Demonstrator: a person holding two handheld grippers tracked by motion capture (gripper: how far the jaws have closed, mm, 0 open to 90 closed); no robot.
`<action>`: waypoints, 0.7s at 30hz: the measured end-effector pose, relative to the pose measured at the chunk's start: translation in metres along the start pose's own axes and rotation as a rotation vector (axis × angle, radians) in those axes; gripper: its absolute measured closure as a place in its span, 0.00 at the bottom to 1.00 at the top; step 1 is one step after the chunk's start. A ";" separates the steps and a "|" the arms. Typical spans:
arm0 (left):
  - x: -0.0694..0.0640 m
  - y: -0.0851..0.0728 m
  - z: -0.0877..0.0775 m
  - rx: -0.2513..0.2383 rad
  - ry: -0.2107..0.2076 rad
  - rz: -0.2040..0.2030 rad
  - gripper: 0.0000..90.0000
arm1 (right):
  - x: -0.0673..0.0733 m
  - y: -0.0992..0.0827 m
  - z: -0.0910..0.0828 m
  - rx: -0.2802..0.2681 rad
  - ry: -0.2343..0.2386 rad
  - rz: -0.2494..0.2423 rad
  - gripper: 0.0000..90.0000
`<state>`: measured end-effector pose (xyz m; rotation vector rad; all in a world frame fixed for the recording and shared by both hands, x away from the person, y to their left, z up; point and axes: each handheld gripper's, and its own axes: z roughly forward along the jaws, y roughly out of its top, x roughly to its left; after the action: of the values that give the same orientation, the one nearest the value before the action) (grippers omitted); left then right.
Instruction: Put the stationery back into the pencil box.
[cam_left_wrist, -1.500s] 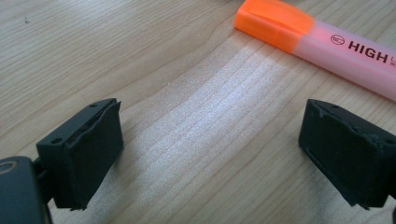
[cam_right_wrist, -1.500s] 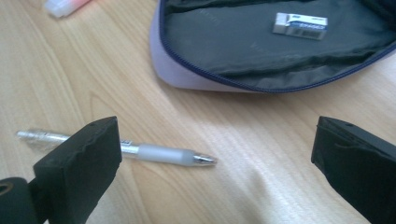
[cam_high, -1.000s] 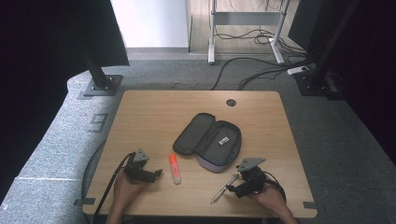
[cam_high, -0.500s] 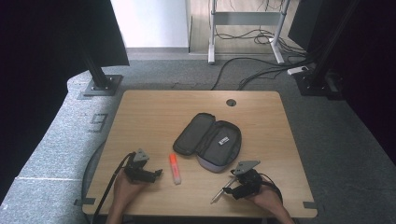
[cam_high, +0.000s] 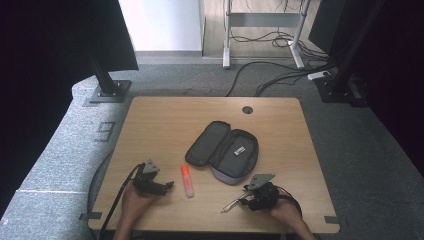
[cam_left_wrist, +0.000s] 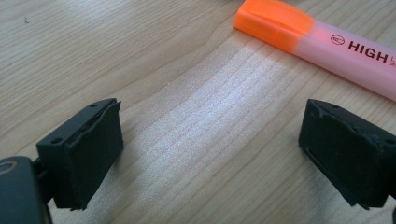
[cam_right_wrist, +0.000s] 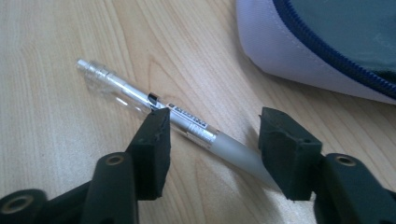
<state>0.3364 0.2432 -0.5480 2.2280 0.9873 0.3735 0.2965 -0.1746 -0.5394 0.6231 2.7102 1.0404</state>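
Note:
A clear pen (cam_high: 231, 204) (cam_right_wrist: 140, 98) lies slantwise on the wooden table near the front edge. My right gripper (cam_high: 241, 201) (cam_right_wrist: 212, 135) is low over it, and its jaws have just been closing with the pen's grey grip between them. The left pad (cam_right_wrist: 154, 140) stands at the barrel, and a gap still shows on the other side. An orange highlighter (cam_high: 187, 181) (cam_left_wrist: 327, 37) lies just beyond my left gripper (cam_high: 167, 186) (cam_left_wrist: 210, 154), which rests open on the table with nothing between its pads.
An open grey pencil case (cam_high: 225, 150) (cam_right_wrist: 327, 42) with a blue zip lies in the middle of the table (cam_high: 165, 120), just beyond the right gripper. A cable hole (cam_high: 247, 109) sits at the far edge. Cables and stand feet are on the floor behind.
The right gripper has shifted slightly towards the pen. The left hand has stayed where it was.

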 end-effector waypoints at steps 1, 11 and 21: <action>0.000 0.000 0.000 0.000 -0.001 0.000 0.07 | 0.000 0.000 0.000 0.001 0.001 -0.001 0.52; 0.000 0.000 0.000 0.000 0.000 0.000 0.07 | 0.002 0.005 0.004 0.000 0.030 -0.008 0.64; 0.000 0.000 0.000 0.000 0.000 0.000 0.07 | 0.005 0.011 0.010 -0.004 0.047 -0.020 0.77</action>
<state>0.3363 0.2432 -0.5480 2.2277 0.9877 0.3738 0.2982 -0.1590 -0.5389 0.5772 2.7483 1.0683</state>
